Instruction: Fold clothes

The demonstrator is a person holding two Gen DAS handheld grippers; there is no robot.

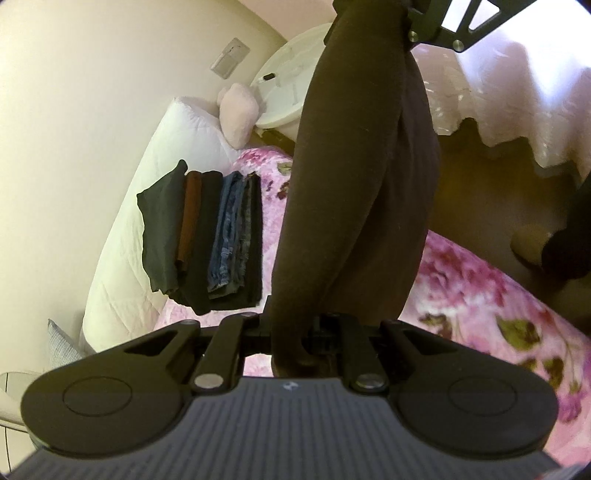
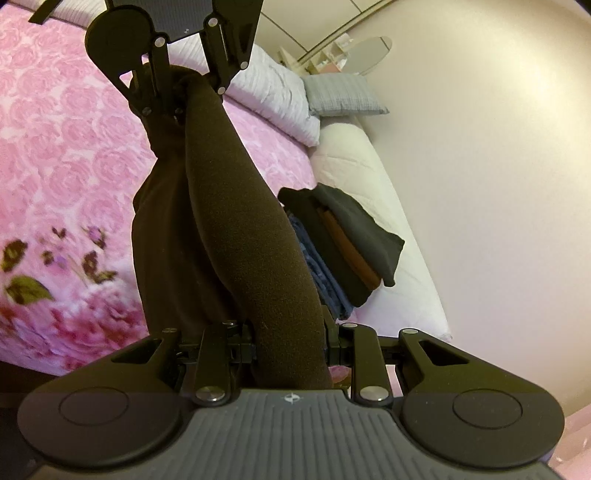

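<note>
A dark brown garment (image 1: 354,184) hangs stretched between my two grippers above the pink floral bedspread (image 1: 498,295). My left gripper (image 1: 291,332) is shut on one end of it, and the cloth runs up to the right gripper (image 1: 417,26) at the top edge. In the right wrist view my right gripper (image 2: 291,339) is shut on the other end of the brown garment (image 2: 236,229), with the left gripper (image 2: 181,99) clamped on it at the top. A stack of folded clothes (image 1: 207,236) lies on the bed beside a white duvet roll.
A white rolled duvet (image 1: 155,184) and a pink plush pillow (image 1: 236,110) lie along the wall. A round white table (image 1: 288,85) stands beyond the bed. Grey and white pillows (image 2: 332,96) rest at the bed's head. A lace curtain (image 1: 517,92) hangs over the floor.
</note>
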